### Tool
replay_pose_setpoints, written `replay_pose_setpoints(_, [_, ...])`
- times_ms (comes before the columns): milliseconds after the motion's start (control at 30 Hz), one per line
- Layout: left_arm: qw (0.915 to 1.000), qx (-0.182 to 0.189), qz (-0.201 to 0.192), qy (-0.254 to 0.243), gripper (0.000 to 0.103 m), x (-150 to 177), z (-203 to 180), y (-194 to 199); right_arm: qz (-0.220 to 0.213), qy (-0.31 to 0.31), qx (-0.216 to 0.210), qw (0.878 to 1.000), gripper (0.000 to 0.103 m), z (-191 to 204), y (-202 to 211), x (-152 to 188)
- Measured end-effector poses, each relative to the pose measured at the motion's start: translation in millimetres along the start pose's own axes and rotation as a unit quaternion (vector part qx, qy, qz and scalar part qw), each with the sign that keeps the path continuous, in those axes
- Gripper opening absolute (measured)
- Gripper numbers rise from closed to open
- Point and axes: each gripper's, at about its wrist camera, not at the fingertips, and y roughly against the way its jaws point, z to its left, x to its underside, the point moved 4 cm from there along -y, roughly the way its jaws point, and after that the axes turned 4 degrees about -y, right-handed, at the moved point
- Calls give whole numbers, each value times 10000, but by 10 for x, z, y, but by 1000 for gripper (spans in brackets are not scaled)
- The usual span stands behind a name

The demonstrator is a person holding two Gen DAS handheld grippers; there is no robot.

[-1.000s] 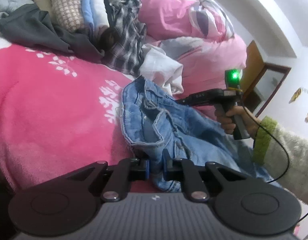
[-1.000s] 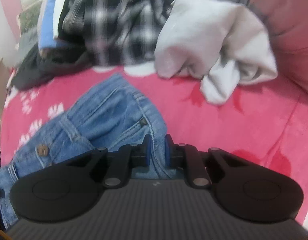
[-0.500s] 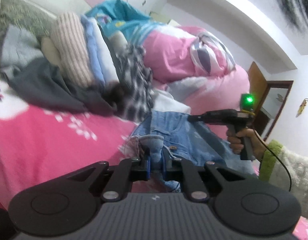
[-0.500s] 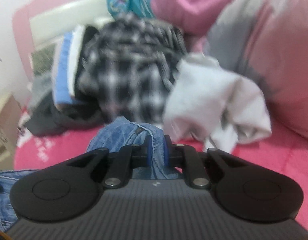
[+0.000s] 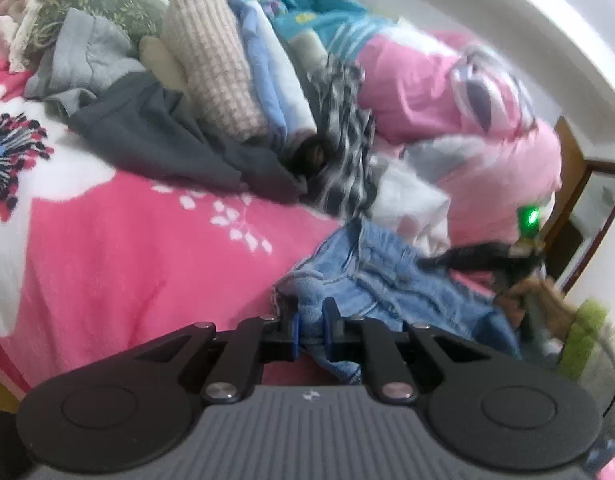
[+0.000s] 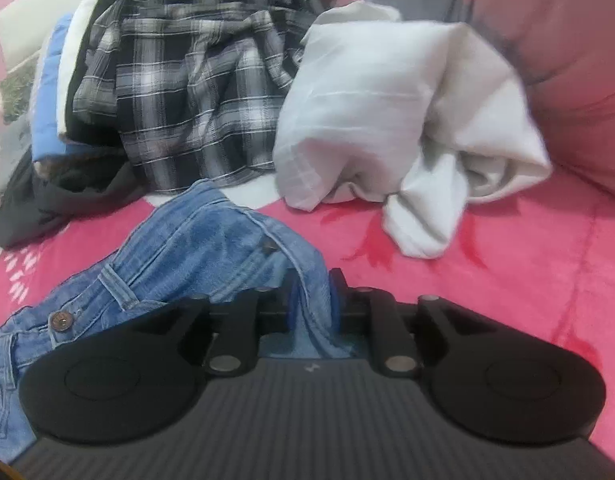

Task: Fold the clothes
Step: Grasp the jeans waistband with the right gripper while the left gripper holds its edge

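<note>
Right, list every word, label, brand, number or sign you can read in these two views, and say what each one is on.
No readable words or numbers in either view.
Small white emblem on the left hand-held gripper body: a mark, no letters legible.
Small white emblem on the right hand-held gripper body: likewise no letters.
Metal button on the jeans: any embossing too small and blurred to read.

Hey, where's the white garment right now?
In the right wrist view the white garment lies crumpled at upper right on the pink blanket, beside the plaid shirt and just beyond the jeans.
</note>
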Motion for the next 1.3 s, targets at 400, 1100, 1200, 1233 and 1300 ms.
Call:
replay_pose_setpoints(400, [9989,108,142,429,14,7,100,-101,-127,-118,-427,9989,61,253,65,-297])
replay_pose_setpoints(1100, [9991,330,158,214,12,-141,48,-414,339,1245,-150,9915,6,628,-422,-222])
replay_pose_setpoints(1200, [9989,421,20,226,12,-216,19,-445,25,1387,35,9903,5,663,-375,-309])
replay_pose_setpoints(1233, [9988,443,-79,210,12,-260,13,-438,-99,1401,84,9900,5,662,-344,-347])
replay_pose_setpoints(1300, [9984,445,-299,156,12,-326,11,-411,-322,1405,180,9894,5,643,-294,-449])
